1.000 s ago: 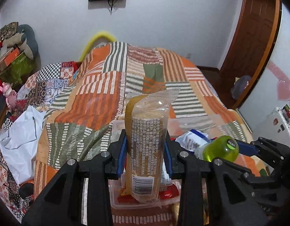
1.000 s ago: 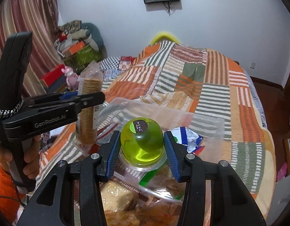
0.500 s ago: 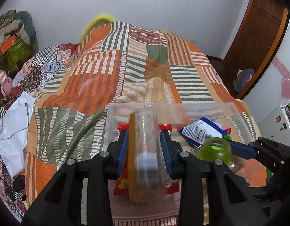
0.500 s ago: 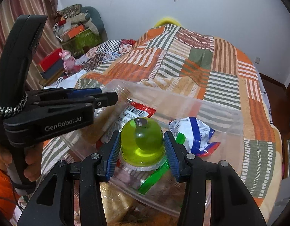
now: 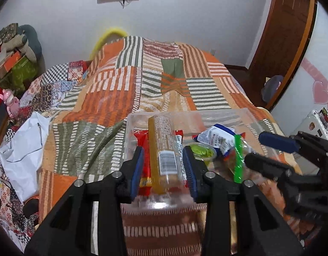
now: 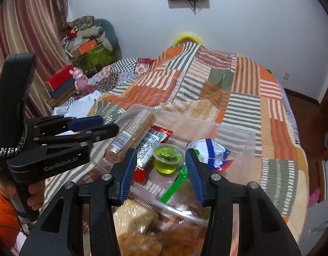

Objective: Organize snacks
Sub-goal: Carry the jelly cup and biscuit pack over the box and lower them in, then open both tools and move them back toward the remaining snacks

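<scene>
Jelly cup (image 6: 168, 159) beyond right claw (image 6: 160, 173) (apart)

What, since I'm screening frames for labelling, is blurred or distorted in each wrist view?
Left wrist view: motion blur smears the near end of the cracker sleeve and the front rim of the clear box; fisheye bows the door frame. Right wrist view: the jelly cup is sharp, the bagged snacks at the bottom are blurred.
</scene>
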Available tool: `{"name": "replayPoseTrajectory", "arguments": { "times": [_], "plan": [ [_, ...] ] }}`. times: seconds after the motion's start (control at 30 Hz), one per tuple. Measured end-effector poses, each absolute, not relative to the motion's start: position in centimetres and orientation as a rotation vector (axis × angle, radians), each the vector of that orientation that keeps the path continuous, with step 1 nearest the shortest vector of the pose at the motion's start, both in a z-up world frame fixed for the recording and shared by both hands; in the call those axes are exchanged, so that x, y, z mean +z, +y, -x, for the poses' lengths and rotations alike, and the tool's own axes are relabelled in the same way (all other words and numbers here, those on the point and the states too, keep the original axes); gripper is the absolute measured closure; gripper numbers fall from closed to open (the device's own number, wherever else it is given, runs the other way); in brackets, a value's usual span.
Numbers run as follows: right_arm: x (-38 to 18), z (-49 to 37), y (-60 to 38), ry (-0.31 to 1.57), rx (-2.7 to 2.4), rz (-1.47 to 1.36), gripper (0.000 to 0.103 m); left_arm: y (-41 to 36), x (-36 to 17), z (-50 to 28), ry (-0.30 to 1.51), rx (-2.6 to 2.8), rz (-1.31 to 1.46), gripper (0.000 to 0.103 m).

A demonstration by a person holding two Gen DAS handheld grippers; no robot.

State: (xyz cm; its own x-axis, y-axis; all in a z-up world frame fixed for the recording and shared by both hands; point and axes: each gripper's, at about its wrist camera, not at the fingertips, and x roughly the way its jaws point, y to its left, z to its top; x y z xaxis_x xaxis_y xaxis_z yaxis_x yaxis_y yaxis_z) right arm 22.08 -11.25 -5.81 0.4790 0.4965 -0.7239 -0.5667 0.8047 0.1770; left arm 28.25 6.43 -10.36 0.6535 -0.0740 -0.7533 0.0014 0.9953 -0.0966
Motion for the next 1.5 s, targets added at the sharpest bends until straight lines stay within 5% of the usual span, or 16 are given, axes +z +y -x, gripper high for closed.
{"name": "replayPoseTrajectory", "arguments": {
  "times": [0.1,0.4,0.9,1.5],
  "plan": [
    [-4.7,-20.9,-12.3,0.827,0.640,0.085,0.058,6.2,-8.9,-26.0,0.811,-0.031,0.073,0.040],
    [-2.7,-17.0,-15.6,0.762,0.606,0.047,0.039,4.3,-6.6,-20.6,0.767,-0.054,0.038,0.013],
    [-5.6,-11.2,-18.7,0.802,0.554,0.063,0.026,0.4,-11.4,-14.6,0.892,-0.090,0.032,0.009],
    [-13.5,-8.7,-19.8,1.026,0.535,0.035,0.026,-2.2,-17.8,-12.7,1.054,-0.171,0.015,0.009]
  ]
}}
